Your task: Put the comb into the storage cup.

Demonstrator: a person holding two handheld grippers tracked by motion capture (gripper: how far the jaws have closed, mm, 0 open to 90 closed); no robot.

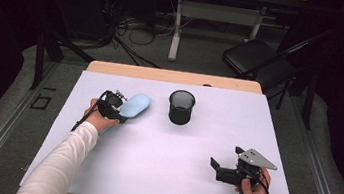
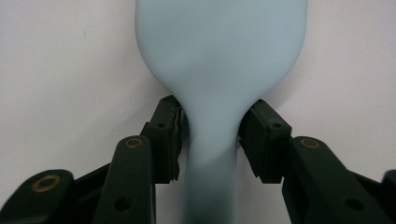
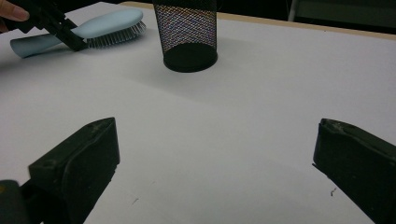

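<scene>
A white table with a wooden far edge stands on grey carpet in a dark room; a black chair and loose cables lie beyond it. The left gripper pinches the neck of the light blue hairbrush, which lies on the table's left, beside a black mesh cup. The right gripper hovers spread, near the front right corner.

A black mesh cup stands upright on the white table. Behind the table, a dark folding chair sits on the floor.
</scene>
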